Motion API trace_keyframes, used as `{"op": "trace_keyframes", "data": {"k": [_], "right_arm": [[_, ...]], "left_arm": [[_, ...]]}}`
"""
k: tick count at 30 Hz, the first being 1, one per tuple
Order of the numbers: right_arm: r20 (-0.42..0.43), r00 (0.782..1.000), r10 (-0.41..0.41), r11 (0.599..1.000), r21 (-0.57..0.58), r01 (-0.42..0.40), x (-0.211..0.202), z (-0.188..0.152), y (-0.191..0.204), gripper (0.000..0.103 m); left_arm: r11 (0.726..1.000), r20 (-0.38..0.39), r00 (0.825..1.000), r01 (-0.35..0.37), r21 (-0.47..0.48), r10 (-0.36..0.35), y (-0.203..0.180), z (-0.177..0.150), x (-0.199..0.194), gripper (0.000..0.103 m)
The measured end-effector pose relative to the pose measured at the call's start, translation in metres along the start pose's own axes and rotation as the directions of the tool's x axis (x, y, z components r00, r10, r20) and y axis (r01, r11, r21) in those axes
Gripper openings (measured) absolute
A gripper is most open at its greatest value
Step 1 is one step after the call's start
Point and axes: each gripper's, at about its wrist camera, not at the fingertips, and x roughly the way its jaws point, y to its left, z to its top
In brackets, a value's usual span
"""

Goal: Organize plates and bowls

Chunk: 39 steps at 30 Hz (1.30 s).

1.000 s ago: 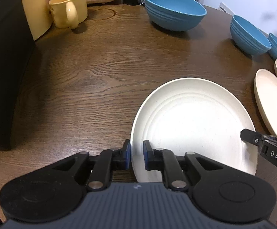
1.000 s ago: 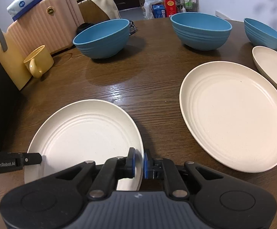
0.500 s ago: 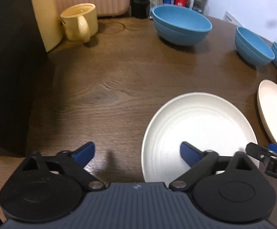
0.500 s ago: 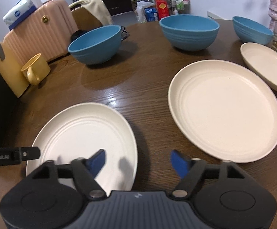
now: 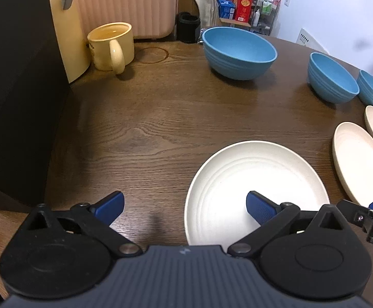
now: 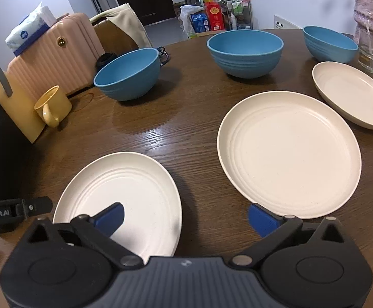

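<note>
A white plate (image 5: 255,177) (image 6: 125,187) lies flat on the dark wooden table (image 5: 160,118), near its front edge. My left gripper (image 5: 185,202) hangs open above the plate's left rim, one finger over the plate and one over bare wood. My right gripper (image 6: 185,215) hovers over the plate's right rim; its jaws are opening and the pads touch nothing. To the right lie a larger cream plate (image 6: 289,151) and a second cream plate (image 6: 350,92). Three blue bowls (image 6: 130,74) (image 6: 245,51) (image 6: 327,43) stand apart along the far side.
A yellow mug (image 5: 109,43) stands at the back left beside a yellow board (image 5: 66,25) and a black block (image 5: 14,89). A glass (image 6: 370,51) stands at the far right edge. A pink suitcase (image 6: 58,56) is behind the table.
Both grippers were shut on the white plate's near rim; both have let go, opened wide and lifted. The plate stays flat on the table.
</note>
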Motion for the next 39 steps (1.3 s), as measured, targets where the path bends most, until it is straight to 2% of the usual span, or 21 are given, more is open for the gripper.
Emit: {"op": "trace_keyframes", "data": {"k": [17, 29, 39], "right_arm": [[0.030, 1.000, -0.009, 0.998, 0.058, 0.007, -0.021, -0.002, -0.018, 0.103], [0.077, 0.995, -0.063, 0.989, 0.138, 0.052, -0.043, -0.004, -0.039, 0.103], [0.099, 0.988, -0.118, 0.978, 0.185, 0.099, -0.059, -0.006, -0.060, 0.103]], "left_arm": [[0.999, 0.053, 0.998, 0.036, 0.039, -0.038, -0.014, 0.010, -0.021, 0.103], [0.991, 0.081, 0.991, 0.101, 0.093, -0.108, -0.030, 0.017, -0.029, 0.103], [0.986, 0.085, 0.987, 0.124, 0.113, -0.134, -0.042, 0.020, -0.034, 0.103]]}}
